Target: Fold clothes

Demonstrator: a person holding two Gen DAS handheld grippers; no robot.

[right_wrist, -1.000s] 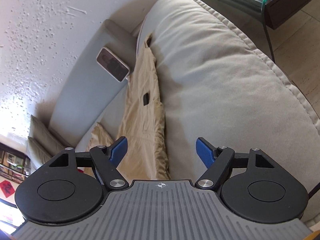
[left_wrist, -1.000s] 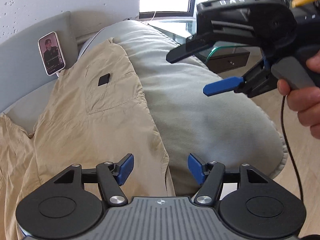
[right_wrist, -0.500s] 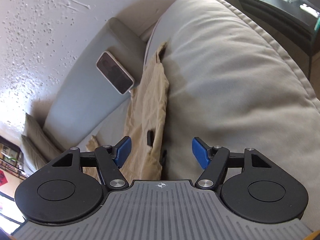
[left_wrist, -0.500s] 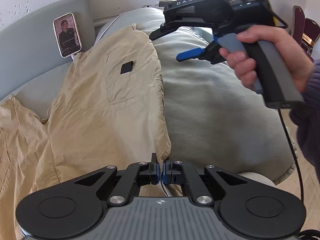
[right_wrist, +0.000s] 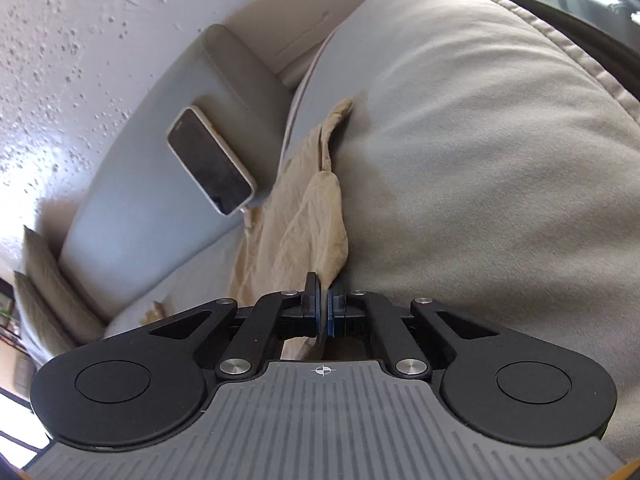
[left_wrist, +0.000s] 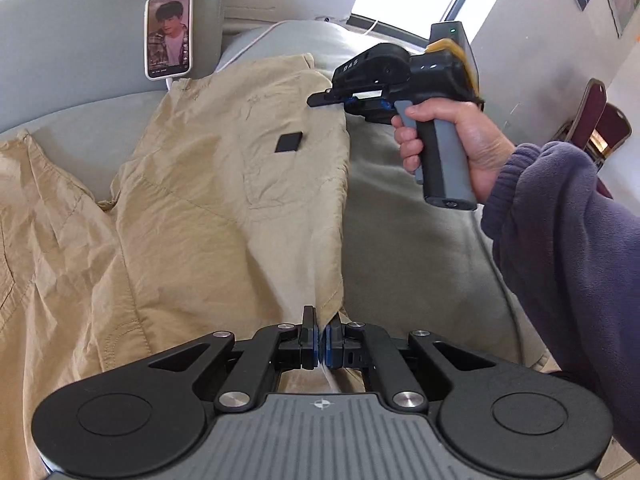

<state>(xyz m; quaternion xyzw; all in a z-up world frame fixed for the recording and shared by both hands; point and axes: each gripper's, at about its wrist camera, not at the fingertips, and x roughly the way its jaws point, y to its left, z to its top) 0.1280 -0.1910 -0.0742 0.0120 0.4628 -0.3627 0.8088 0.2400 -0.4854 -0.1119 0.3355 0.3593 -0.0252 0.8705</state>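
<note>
Trousers [left_wrist: 224, 200]: khaki, spread flat on the grey sofa [left_wrist: 400, 248], not yet folded.
Left gripper [left_wrist: 320, 338]: pinching the near edge.
Right gripper [right_wrist: 322, 312]: pinching the far edge, near the phone [left_wrist: 168, 36].
Progress: both corners held; every fold remains, I judge.

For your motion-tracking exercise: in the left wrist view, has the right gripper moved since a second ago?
Yes. The right gripper has moved in from open air over the grey cushion onto the tan garment's far edge, towards the phone, and shut there.
</note>
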